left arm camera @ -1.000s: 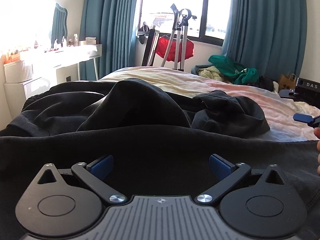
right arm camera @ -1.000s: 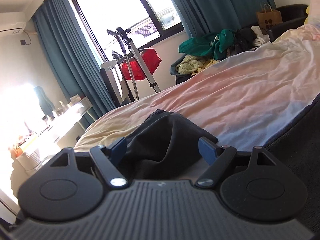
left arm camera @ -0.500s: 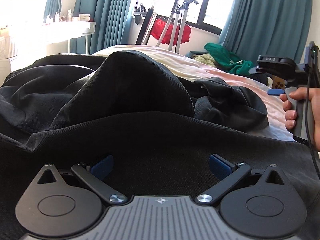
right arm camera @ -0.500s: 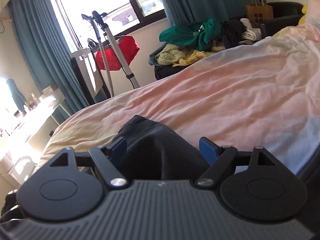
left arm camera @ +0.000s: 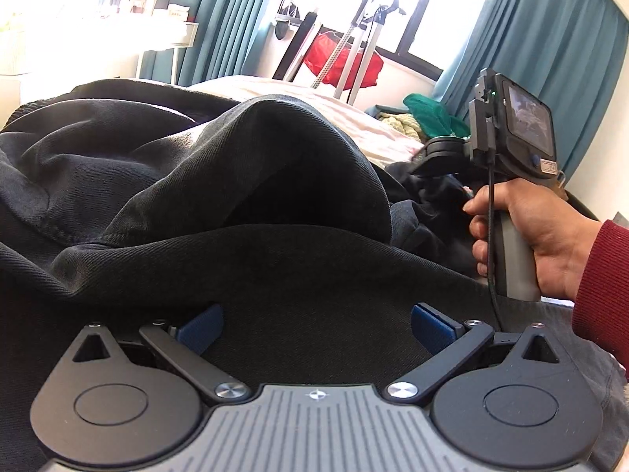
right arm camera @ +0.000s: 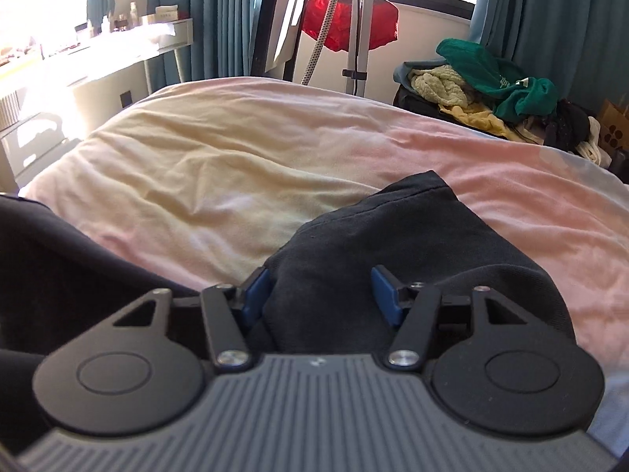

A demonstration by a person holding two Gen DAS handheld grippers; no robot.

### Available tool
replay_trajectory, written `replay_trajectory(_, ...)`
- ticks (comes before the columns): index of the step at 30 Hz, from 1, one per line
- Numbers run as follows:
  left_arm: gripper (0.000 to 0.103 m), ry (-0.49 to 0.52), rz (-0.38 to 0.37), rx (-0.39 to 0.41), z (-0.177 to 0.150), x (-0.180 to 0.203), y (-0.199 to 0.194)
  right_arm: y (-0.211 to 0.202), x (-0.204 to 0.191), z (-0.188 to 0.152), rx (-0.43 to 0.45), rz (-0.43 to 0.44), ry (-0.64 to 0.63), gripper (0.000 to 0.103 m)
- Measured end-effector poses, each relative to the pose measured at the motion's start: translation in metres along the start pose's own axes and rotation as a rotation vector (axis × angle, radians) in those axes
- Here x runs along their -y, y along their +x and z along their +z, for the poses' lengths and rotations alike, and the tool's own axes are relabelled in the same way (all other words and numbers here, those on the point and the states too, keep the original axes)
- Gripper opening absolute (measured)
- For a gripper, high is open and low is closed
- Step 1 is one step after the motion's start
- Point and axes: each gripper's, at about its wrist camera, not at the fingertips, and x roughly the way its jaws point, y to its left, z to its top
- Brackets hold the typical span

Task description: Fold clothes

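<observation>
A black garment (left arm camera: 275, 181) lies rumpled across the bed and fills most of the left wrist view. My left gripper (left arm camera: 316, 326) hovers low over a flat part of it, open, its blue pads (left arm camera: 200, 328) wide apart with nothing pinched. In the right wrist view a raised fold of the same dark cloth (right arm camera: 393, 236) sits between the fingers of my right gripper (right arm camera: 321, 297). That gripper is open, its jaws partly narrowed around the fold. In the left wrist view, a hand (left arm camera: 546, 236) in a red sleeve (left arm camera: 601, 287) holds the right gripper's handle at the right.
The bed sheet (right arm camera: 220, 173), pale yellow and pink, stretches beyond the garment. A pile of green and yellow clothes (right arm camera: 495, 78) lies past the bed's far right. A red cloth hangs on a stand (right arm camera: 346, 23) by the window, and a white desk (right arm camera: 118, 43) stands at the left.
The hand with the right gripper has come into the left wrist view from the right. The right gripper swung left over the dark fold and its fingers narrowed. The left gripper moved closer over the garment.
</observation>
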Motion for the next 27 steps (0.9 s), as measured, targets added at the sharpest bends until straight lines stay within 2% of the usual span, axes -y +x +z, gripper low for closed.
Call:
replay_trajectory(3, 0.103, -0.023, -0.016, 0.009, 0.001, -0.005, -0.002, -0.023, 0.025, 0.011, 0.028, -0.039, 0.078, 0.012)
replay_trajectory(7, 0.103, -0.023, -0.019, 0.019, 0.002, -0.005, -0.006, -0.068, 0.086, 0.014, 0.095, -0.084, 0.230, 0.011)
replay_trajectory(11, 0.103, 0.006, -0.003, 0.024, 0.000, -0.002, -0.007, -0.110, 0.168, -0.023, 0.111, -0.090, 0.478, 0.011)
replay_trajectory(15, 0.103, 0.003, 0.013, 0.021, -0.003, -0.001, -0.010, -0.130, 0.236, -0.092, 0.031, -0.082, 0.711, 0.011)
replay_trajectory(17, 0.103, -0.002, 0.020, 0.020, -0.004, -0.001, -0.012, -0.131, 0.262, -0.131, -0.037, -0.058, 0.811, 0.012)
replay_trajectory(19, 0.103, -0.008, 0.027, 0.019, -0.006, -0.001, -0.013, -0.132, 0.282, -0.164, -0.049, 0.010, 0.912, 0.012)
replay_trajectory(21, 0.103, -0.014, 0.034, 0.019, -0.007, -0.001, -0.015, -0.134, 0.297, -0.188, -0.032, 0.084, 1.027, 0.013)
replay_trajectory(25, 0.103, -0.026, 0.048, 0.017, -0.009, -0.001, -0.019, -0.138, 0.314, -0.209, 0.029, 0.208, 1.251, 0.018)
replay_trajectory(27, 0.103, -0.032, 0.055, 0.016, -0.011, -0.001, -0.020, -0.137, 0.321, -0.217, 0.054, 0.239, 1.354, 0.027)
